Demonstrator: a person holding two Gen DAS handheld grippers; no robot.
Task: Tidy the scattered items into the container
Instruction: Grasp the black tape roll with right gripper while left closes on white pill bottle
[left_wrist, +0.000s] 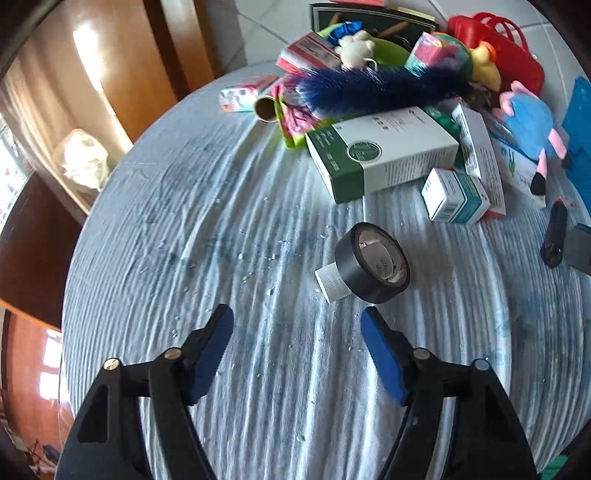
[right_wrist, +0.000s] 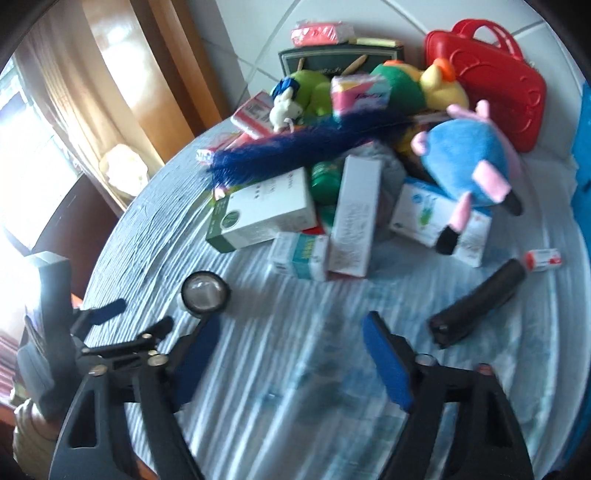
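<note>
A roll of black tape (left_wrist: 373, 262) lies on the striped tablecloth (left_wrist: 221, 221), leaning on a small white box (left_wrist: 330, 282), just beyond the left gripper (left_wrist: 297, 325), whose jaws stand released with nothing between them. The right gripper (right_wrist: 291, 332) is likewise parted and empty, a black tube (right_wrist: 476, 308) near its right finger. Farther off, a heap of cartons, a blue feather duster (left_wrist: 376, 92) and plush toys crowds a red plastic case (right_wrist: 491, 99).
</note>
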